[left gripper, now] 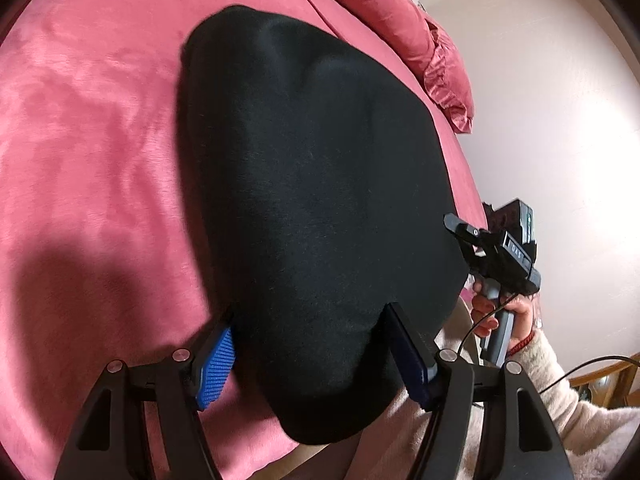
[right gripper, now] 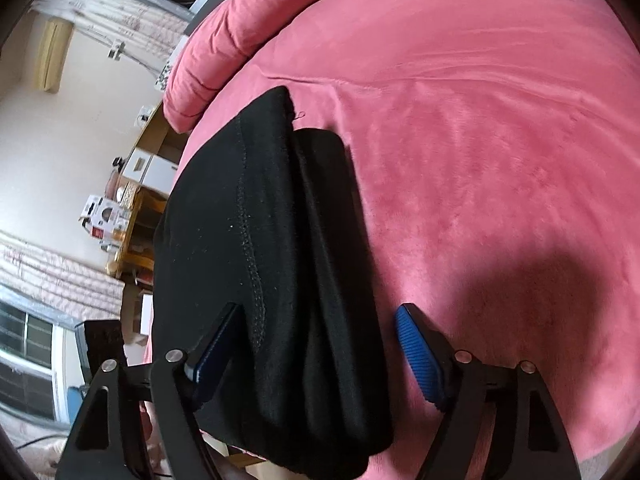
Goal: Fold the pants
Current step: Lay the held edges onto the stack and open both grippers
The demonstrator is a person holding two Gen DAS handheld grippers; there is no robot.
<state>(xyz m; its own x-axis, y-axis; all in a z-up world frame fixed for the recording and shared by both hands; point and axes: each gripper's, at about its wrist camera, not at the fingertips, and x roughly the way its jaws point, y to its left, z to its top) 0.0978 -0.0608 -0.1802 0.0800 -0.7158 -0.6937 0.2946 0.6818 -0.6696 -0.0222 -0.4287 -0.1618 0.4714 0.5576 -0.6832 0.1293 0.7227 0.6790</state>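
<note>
Nearest me, the black pants (left gripper: pixel 312 216) lie as a thick folded bundle on the pink bedspread (left gripper: pixel 92 152), close to the bed's near edge, their near end overhanging it.

My left gripper (left gripper: pixel 310 354) has its blue-padded fingers (left gripper: pixel 216 364) spread wide, one on each side of the bundle's near end; the cloth sits between them and both pads look to brush it, but they are not pressed together on it. My right gripper (right gripper: pixel 320 354) is also spread: its left pad lies against the top of the pants (right gripper: pixel 260 260), while the right pad (right gripper: pixel 420 356) stands just beside the stack, over bare bedspread (right gripper: pixel 500 140). In the left view I see the right gripper (left gripper: pixel 466 242) held by a hand (left gripper: pixel 496 312) at the bundle's side, near the bed's edge.

The layered edges of the fold face the open bedspread, which stretches wide and flat beyond. Farther off, a pink pillow (right gripper: pixel 224 40) lies along the far end. Past the bed's edge stand a wooden shelf (right gripper: pixel 136 216) with boxes, a pale wall and a window (right gripper: pixel 24 344).
</note>
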